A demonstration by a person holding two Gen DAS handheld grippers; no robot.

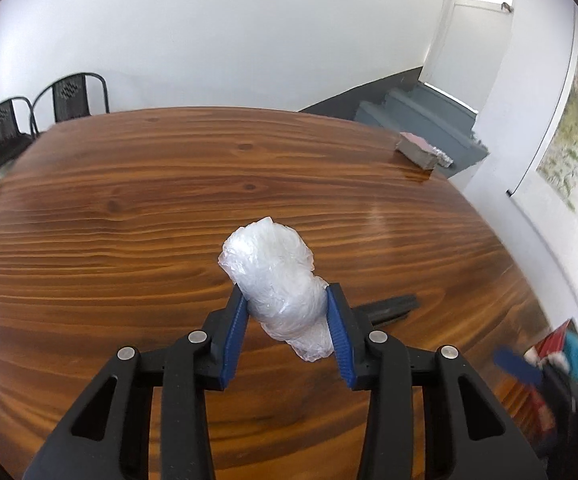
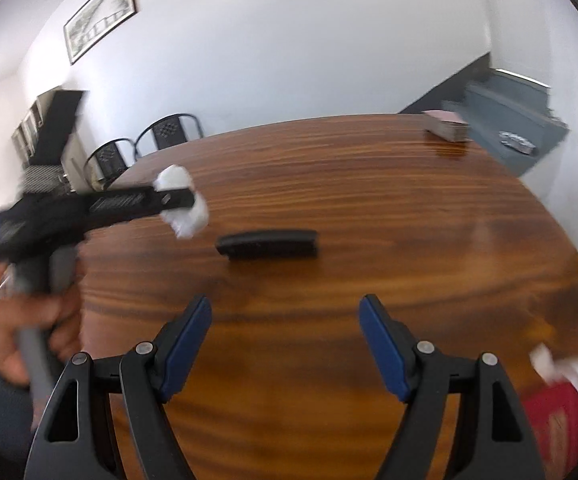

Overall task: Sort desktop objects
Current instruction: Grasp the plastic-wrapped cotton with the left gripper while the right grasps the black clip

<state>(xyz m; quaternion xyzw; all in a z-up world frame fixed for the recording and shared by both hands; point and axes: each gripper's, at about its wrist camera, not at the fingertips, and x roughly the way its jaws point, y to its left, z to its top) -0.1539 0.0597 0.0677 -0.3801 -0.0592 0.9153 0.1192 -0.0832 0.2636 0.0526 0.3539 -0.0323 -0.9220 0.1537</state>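
The crumpled plastic wad [image 1: 275,280] was clamped between the left tool's [image 1: 287,300] blue pads, held above the wooden table [image 1: 129,208]. The right tool [image 2: 285,308] stood apart and empty, a black case [image 2: 267,243] lying beyond it. White walls, two black chairs [image 1: 41,112] and grey stairs [image 1: 421,116] surrounded the table.

On the brown wooden table [image 2: 329,184], the flat black oblong case [image 2: 267,243] serves as landmark. The crumpled clear plastic bundle [image 1: 277,280] hangs above the tabletop, left of the case. A pink-topped stack of cards [image 2: 447,124] lies far behind and right, near the table's back edge. Two black metal chairs [image 2: 145,144] stand behind the table, left of the case.
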